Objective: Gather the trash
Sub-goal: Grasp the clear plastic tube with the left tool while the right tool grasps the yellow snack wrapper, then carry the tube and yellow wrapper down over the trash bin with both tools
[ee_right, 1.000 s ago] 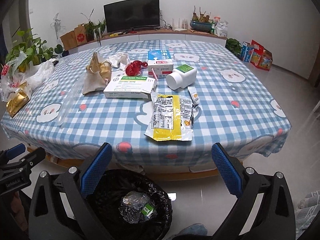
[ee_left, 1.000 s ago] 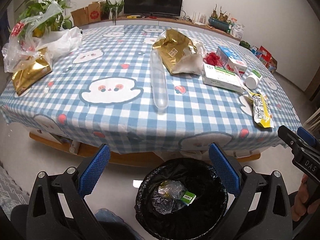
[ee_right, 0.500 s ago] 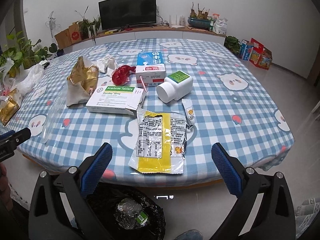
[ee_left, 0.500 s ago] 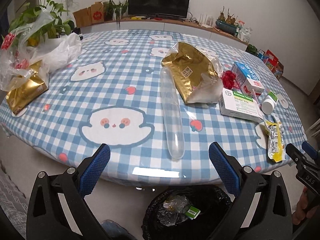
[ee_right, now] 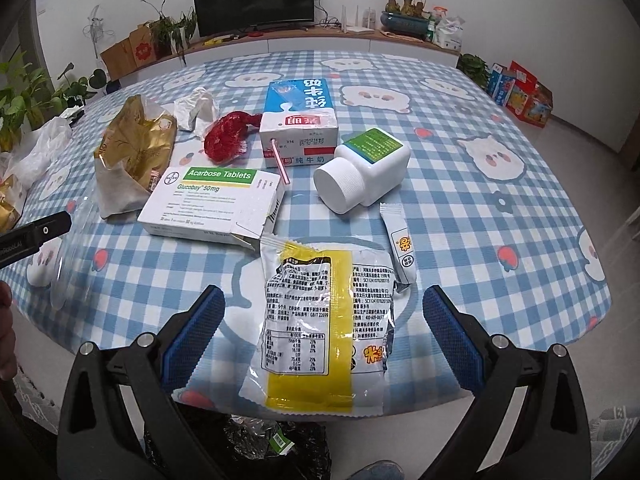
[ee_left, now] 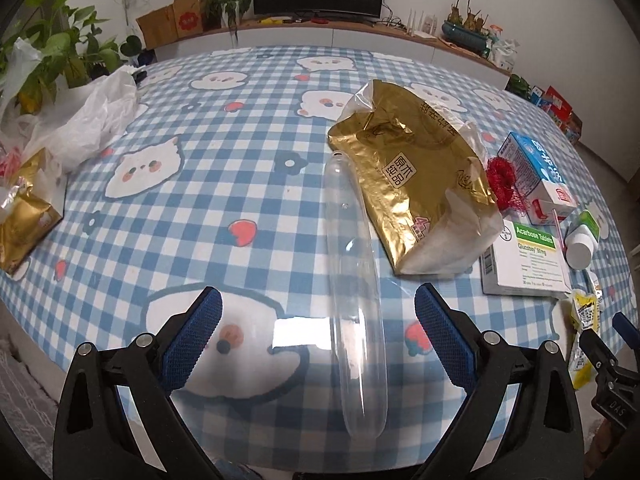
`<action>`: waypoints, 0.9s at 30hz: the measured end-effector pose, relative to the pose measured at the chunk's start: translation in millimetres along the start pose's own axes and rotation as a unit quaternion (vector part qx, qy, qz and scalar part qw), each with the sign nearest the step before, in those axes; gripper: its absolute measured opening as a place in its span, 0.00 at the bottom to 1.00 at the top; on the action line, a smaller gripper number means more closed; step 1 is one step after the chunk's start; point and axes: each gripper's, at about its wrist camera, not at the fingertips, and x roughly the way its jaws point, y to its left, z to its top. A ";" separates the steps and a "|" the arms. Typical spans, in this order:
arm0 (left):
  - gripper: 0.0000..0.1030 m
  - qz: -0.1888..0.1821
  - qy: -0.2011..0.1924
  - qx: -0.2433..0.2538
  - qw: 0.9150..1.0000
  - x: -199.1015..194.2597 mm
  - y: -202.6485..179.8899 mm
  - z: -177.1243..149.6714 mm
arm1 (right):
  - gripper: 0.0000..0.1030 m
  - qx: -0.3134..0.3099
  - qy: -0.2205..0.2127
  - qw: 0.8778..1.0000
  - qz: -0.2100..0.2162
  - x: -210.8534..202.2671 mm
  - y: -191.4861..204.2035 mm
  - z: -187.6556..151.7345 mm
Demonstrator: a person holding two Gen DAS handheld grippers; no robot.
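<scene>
My left gripper [ee_left: 316, 328] is open and empty, its jaws either side of the near end of a long clear plastic tube [ee_left: 354, 280] lying on the checked tablecloth. A gold foil bag [ee_left: 412, 184] lies just right of the tube. My right gripper [ee_right: 320, 328] is open and empty, its jaws either side of a yellow and white snack wrapper [ee_right: 316, 328] at the table's near edge. A black-lined trash bin [ee_right: 256, 448] with some trash in it stands on the floor below, partly hidden by the table edge.
Behind the wrapper lie an Acarbose tablet box [ee_right: 216, 204], a white pill bottle [ee_right: 360, 176], a milk carton [ee_right: 300, 120], red netting [ee_right: 228, 140] and a small sachet [ee_right: 402, 248]. At the left are white plastic bags [ee_left: 88, 120] and another gold bag [ee_left: 24, 220].
Both grippers have risen from bin height and moved forward over the table edge. The bin has dropped out of the left view and to the bottom edge of the right view.
</scene>
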 end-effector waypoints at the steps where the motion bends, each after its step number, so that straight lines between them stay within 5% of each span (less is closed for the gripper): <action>1: 0.89 0.002 0.002 0.004 1.000 3.7 -2.0 2.4 | 0.91 0.003 0.004 1.000 -0.001 2.6 -1.3 0.7; 11: 0.65 -0.003 0.035 0.010 0.999 32.0 -10.3 11.8 | 0.69 0.004 0.033 0.999 0.009 19.4 -3.8 -1.0; 21: 0.25 0.015 0.037 0.008 0.999 29.5 -6.9 8.5 | 0.55 0.010 0.033 0.999 0.012 18.0 -5.1 -1.6; 27: 0.24 0.008 0.037 -0.004 0.999 27.7 -1.0 8.2 | 0.41 0.019 0.034 0.999 0.017 16.3 -8.6 -0.1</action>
